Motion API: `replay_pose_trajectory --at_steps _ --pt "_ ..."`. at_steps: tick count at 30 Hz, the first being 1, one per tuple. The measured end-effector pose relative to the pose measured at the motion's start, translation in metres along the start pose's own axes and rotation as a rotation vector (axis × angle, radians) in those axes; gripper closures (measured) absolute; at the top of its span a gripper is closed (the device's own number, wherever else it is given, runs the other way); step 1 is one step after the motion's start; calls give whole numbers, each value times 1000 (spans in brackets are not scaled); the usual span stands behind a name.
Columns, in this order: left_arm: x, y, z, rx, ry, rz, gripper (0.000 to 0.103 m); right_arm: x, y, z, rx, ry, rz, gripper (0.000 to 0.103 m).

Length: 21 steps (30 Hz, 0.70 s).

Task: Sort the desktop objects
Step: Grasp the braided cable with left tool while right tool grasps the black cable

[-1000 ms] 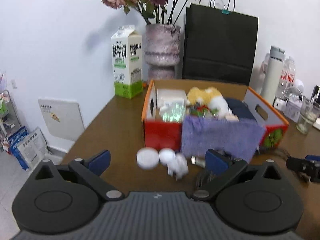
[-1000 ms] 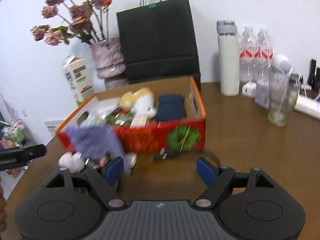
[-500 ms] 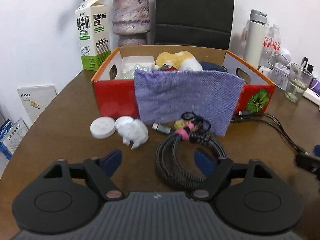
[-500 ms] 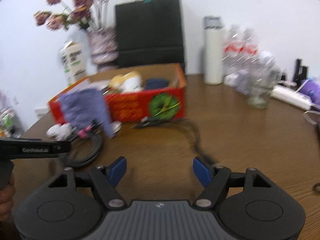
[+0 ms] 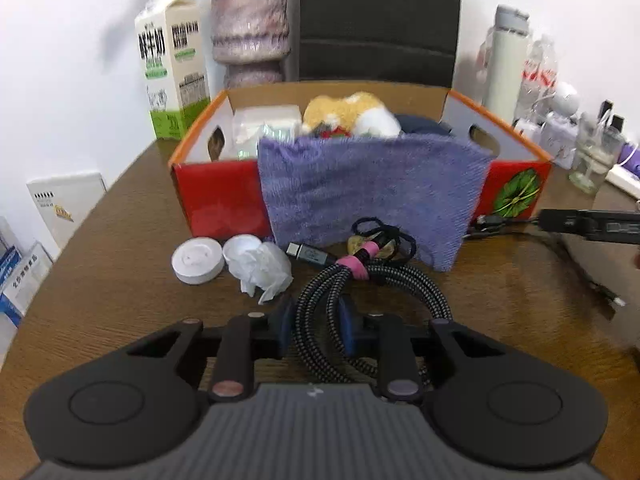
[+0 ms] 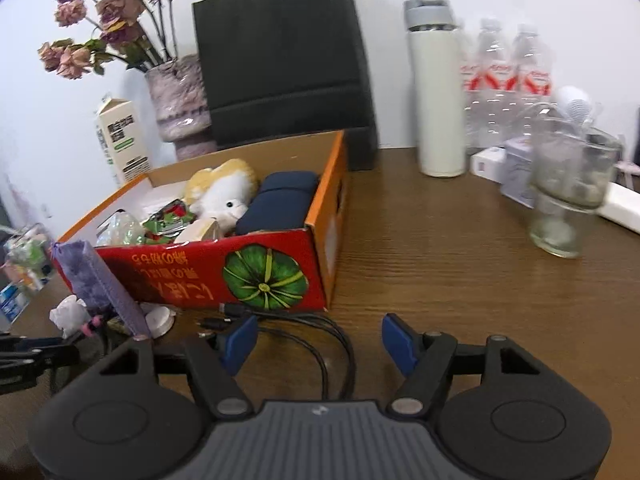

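Braided cable point(image 5: 340, 300) coil (grey-black, pink tie), left tool point(image 5: 314, 326) closing round strands

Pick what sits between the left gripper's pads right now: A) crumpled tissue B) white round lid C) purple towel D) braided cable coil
D: in the left wrist view the left gripper is closing with strands of the braided cable coil between its blue pads; the crumpled tissue lies just beyond its left pad.

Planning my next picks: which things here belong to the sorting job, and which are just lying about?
Job:
- braided cable, left tongs closing around it
- thin black cable, before the right tongs
- white disc
- crumpled tissue
- purple cloth
- red box

Lying about:
- milk carton
- vase
- black bag
- flask
- glass
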State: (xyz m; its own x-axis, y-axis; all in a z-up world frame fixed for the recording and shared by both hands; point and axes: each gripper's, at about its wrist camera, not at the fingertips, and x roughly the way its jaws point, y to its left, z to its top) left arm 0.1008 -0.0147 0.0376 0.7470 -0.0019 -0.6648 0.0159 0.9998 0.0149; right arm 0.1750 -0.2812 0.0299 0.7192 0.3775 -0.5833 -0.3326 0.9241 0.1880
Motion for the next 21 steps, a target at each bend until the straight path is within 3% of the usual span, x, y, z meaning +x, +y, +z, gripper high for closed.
replay_pose_trajectory --at_steps 7,10,12,13,14,15,18,21 --pt "-34 0 6 0 -70 -10 79 25 15 5 -86 74 -33 39" --pt "-42 0 8 6 -88 -2 79 26 30 -2 -181 62 -67 43" --pt "-48 -1 8 7 -97 -5 79 25 30 -2 -170 66 -58 44" --pt "-51 -1 7 8 -102 -9 79 24 32 -2 -180 67 -48 56" --pt "-55 -1 6 8 -106 -12 79 22 33 -2 -173 67 -35 78" --pt "-58 -1 4 9 -110 -15 79 20 35 -3 -177 69 -35 86" --pt "-69 -1 -1 16 -122 -19 79 10 49 -10 -204 82 -22 100" --pt "-79 0 -7 22 -129 -17 79 -8 64 -25 -197 74 -40 101"
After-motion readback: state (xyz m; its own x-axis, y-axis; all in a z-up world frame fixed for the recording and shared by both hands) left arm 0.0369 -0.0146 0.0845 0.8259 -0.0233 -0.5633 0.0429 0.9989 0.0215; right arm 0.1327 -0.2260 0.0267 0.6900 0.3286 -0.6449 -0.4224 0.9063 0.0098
